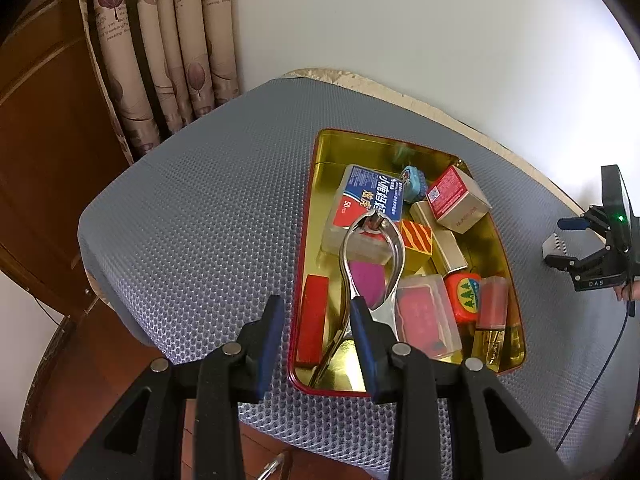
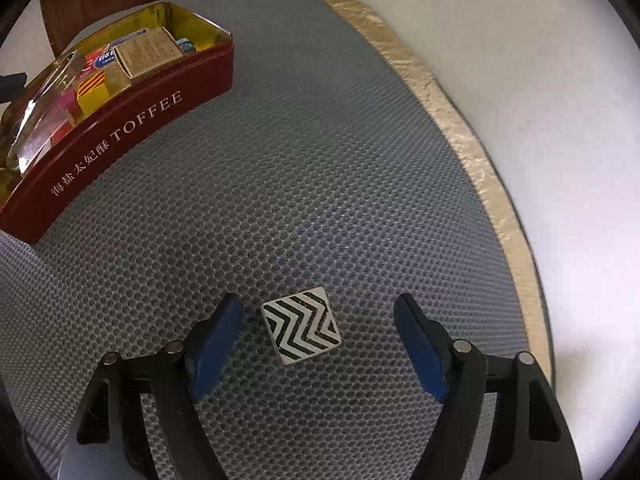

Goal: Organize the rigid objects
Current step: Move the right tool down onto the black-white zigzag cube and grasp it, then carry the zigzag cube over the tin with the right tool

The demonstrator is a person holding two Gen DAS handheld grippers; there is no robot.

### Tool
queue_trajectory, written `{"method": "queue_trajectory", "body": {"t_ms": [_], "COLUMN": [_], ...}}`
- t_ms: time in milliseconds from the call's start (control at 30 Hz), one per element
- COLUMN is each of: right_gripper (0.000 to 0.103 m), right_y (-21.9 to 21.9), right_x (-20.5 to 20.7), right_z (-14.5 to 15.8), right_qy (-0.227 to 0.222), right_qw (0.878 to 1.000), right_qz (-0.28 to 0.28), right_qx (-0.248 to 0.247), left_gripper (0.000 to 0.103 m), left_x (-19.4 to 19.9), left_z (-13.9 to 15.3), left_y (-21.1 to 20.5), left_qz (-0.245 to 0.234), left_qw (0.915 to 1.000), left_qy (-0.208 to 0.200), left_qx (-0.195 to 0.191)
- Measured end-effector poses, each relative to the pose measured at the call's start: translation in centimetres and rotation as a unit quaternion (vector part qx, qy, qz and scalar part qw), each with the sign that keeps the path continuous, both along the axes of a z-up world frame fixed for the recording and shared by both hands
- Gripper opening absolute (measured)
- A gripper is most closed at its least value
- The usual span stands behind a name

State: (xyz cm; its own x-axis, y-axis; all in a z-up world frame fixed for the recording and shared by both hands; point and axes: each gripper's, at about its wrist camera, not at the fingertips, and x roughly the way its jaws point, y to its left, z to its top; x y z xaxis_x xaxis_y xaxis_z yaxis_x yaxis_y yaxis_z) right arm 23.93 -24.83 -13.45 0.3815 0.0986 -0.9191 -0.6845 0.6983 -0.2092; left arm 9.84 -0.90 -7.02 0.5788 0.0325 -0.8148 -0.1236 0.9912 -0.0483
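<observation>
The left gripper (image 1: pixel 318 340) hangs with jaws apart above the near end of the red toffee tin (image 1: pixel 298 264), steel nippers (image 1: pixel 370 264) lying just ahead of its right finger, while the right gripper (image 2: pixel 318 344), jaws spread wide, straddles the zigzag-patterned block (image 2: pixel 301 325) on the grey mat (image 2: pixel 320 160).

Your left gripper (image 1: pixel 318 340) points forward and down, its blue-padded fingers (image 1: pixel 269 344) spread apart with nothing between them. Your right gripper (image 2: pixel 318 344) is held low, angled downward, its fingers (image 2: pixel 216 344) splayed wide and gripping nothing. From the left wrist camera it sits well off to the right.
</observation>
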Motion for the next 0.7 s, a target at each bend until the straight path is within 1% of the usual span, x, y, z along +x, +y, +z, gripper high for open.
{"method": "queue_trajectory", "body": {"t_ms": [33,67,100,233,300,333,367,400,467,533,567,600,667,700], "right_gripper": [0.043,0.027,0.027,0.027,0.027,0.027,0.027,0.027,0.027,0.027,0.027,0.027,0.027,0.027], "right_y": [0.1,0.1,0.0,-0.2,-0.3,-0.4,-0.1,0.2,2.1,4.7,6.0,8.0,10.5,11.8], "right_x": [0.4,0.7,0.9,0.2,-1.0,-1.6,-2.8,-3.7,-5.8,-7.7,-8.6,-9.3,-11.2,-11.5], "right_z": [-0.4,-0.6,-0.6,-0.2,1.3,2.3,3.9,4.8,7.3,8.8,9.2,9.2,8.6,8.1], "right_qy": [0.009,0.023,0.029,0.027,0.01,0.001,-0.015,-0.026,-0.045,-0.057,-0.058,-0.056,-0.062,-0.062], "right_qw": [1.0,1.0,0.999,0.997,0.993,0.989,0.983,0.98,0.968,0.958,0.955,0.954,0.954,0.954], "right_qz": [-0.002,-0.009,-0.018,-0.061,-0.089,-0.101,-0.111,-0.113,-0.111,-0.101,-0.095,-0.086,-0.079,-0.078], "right_qx": [0.001,0.006,0.015,0.04,0.082,0.106,0.142,0.163,0.222,0.261,0.275,0.284,0.281,0.283], "left_gripper": [0.034,0.034,0.035,0.034,0.034,0.034,0.034,0.034,0.034,0.035,0.035,0.035,0.035,0.035], "left_x": [0.0,0.1,0.1,-0.1,-0.3,-0.4,-0.5,-0.5,-0.6,-0.8,-1.0,-1.1,-1.5,-1.6], "left_z": [0.0,-0.1,-0.1,0.1,0.4,0.6,0.7,0.8,0.9,1.2,1.5,1.7,2.2,2.4], "left_y": [0.0,0.0,0.0,0.4,0.8,1.0,1.2,1.4,1.6,1.7,1.6,1.6,1.7,1.8], "left_qz": [0.0,-0.001,-0.001,0.01,0.022,0.027,0.033,0.036,0.039,0.041,0.045,0.05,0.06,0.063], "left_qw": [1.0,1.0,1.0,0.9999,0.9997,0.9996,0.9994,0.9993,0.9992,0.999,0.9987,0.9981,0.9962,0.9956], "left_qy": [0.001,0.003,0.004,0.001,-0.005,-0.007,-0.008,-0.008,-0.008,-0.014,-0.023,-0.031,-0.049,-0.056], "left_qx": [0.0,0.001,0.0,0.0,-0.002,-0.003,-0.004,-0.006,-0.008,-0.005,0.007,0.019,0.04,0.041]}}
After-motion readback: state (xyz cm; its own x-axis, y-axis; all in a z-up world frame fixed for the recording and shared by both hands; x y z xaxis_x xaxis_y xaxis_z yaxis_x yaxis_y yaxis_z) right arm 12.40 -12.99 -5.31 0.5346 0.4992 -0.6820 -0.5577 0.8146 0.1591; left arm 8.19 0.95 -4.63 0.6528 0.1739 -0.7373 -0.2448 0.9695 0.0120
